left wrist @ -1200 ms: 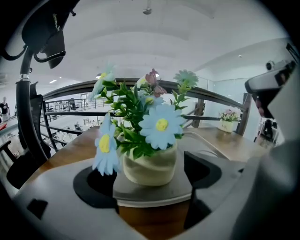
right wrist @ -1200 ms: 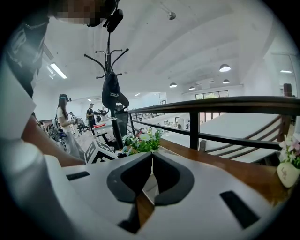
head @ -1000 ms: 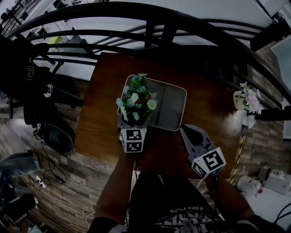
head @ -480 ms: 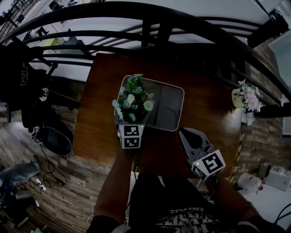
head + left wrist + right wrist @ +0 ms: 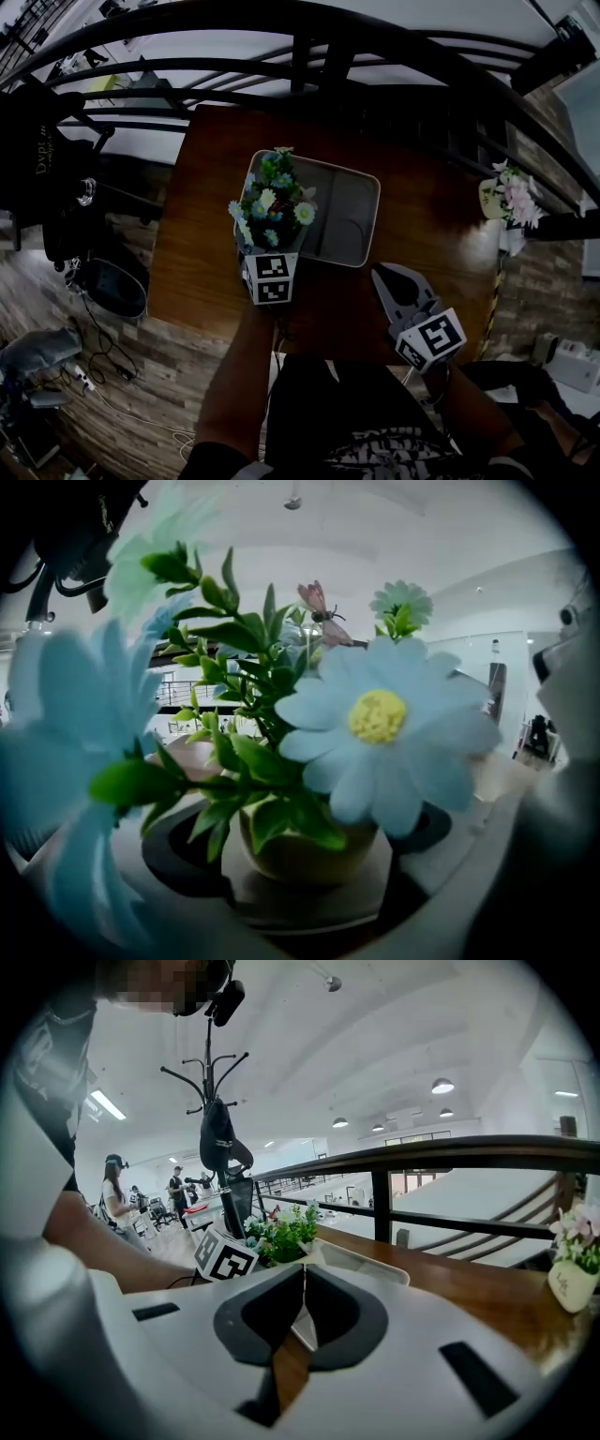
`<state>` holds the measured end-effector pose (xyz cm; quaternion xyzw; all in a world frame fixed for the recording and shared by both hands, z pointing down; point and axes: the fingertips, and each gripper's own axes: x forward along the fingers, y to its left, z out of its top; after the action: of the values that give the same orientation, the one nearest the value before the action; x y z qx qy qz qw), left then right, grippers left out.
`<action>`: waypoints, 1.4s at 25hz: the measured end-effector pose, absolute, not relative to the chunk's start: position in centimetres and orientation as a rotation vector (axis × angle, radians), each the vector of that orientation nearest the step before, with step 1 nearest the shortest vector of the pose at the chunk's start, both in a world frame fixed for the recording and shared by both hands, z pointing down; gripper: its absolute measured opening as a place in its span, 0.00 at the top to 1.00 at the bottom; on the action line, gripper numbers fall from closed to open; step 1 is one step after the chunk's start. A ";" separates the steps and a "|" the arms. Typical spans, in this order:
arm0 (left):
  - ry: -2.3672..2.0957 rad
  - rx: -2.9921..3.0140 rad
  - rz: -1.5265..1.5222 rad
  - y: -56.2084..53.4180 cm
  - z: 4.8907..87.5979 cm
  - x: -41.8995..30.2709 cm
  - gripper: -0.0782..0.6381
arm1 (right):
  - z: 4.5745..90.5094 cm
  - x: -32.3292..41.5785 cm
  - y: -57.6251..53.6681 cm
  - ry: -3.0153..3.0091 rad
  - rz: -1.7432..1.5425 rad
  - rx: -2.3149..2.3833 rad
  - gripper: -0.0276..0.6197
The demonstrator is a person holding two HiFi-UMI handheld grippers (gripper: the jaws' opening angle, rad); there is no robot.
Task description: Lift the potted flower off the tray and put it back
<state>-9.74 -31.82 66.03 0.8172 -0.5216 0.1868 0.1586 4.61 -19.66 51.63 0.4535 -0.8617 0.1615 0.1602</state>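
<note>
The potted flower [image 5: 270, 208], with pale blue and white blooms in a small tan pot [image 5: 300, 855], stands at the left end of the pale tray [image 5: 354, 225] on the wooden table. My left gripper [image 5: 268, 242] reaches in from the near side. Its jaws stand wide on either side of the pot, a gap showing at each side, and the leaves and blooms hide most of them. My right gripper [image 5: 380, 274] rests shut over the table, just off the tray's near right corner, with nothing between its fingers. The right gripper view shows the flower [image 5: 281, 1232] and the tray [image 5: 361, 1260] ahead.
A dark railing [image 5: 309, 66] curves round the table's far side. A second potted flower [image 5: 506, 202] stands off the table to the right. The table's near edge [image 5: 216, 323] is by my body. A coat rack [image 5: 220, 1129] and people stand in the background.
The view has drifted a little. The flower, the tray and both grippers keep their places relative to each other.
</note>
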 end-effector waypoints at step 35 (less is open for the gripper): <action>-1.565 2.371 0.507 -27.2 60.6 -12.1 0.24 | 48.2 4.1 -19.1 -2.525 0.391 1.254 0.96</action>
<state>-12.13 -27.24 60.58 0.8149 -0.5379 0.1742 0.1276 4.13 -19.15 48.16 0.4357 -0.8776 0.1359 0.1471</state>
